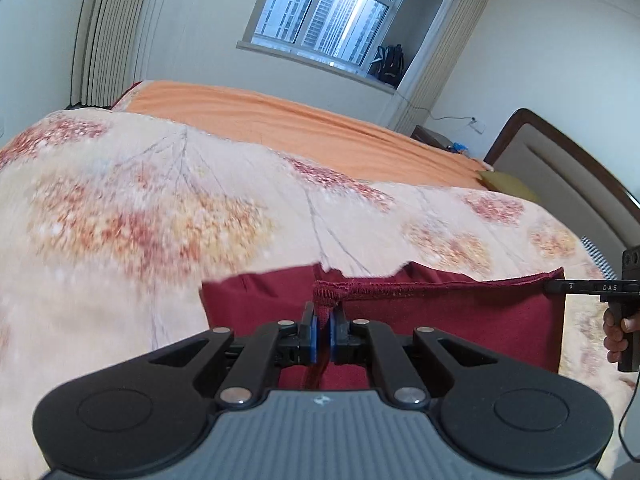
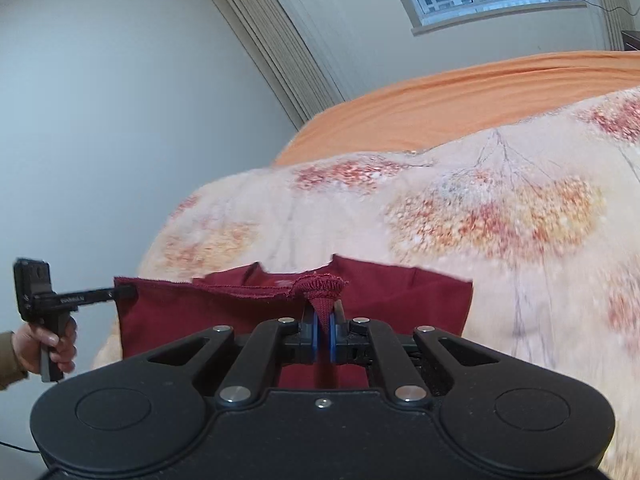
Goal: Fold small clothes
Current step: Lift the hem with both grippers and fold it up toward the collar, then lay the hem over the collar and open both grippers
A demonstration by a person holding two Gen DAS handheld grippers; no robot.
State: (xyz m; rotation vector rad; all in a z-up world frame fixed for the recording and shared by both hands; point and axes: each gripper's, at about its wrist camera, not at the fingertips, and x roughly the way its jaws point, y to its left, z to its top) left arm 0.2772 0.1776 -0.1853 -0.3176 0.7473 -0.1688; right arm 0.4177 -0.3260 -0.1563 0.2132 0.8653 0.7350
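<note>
The fingers (image 1: 312, 330) of the left gripper (image 1: 323, 332) are pressed together on the hemmed edge of the dark red garment (image 1: 440, 312), with a bunch of cloth squeezed between the blue pads. The right gripper (image 2: 323, 330) is clamped in the same way on a gathered ribbed part of this garment, and its fingers (image 2: 335, 330) are tight on the cloth. The edge is stretched between the two grippers, a little above the bed. The rest of the garment hangs down onto the floral quilt (image 1: 140, 200). Behind the quilt lies an orange sheet (image 1: 280, 116), and further back is a window (image 1: 324, 16).
</note>
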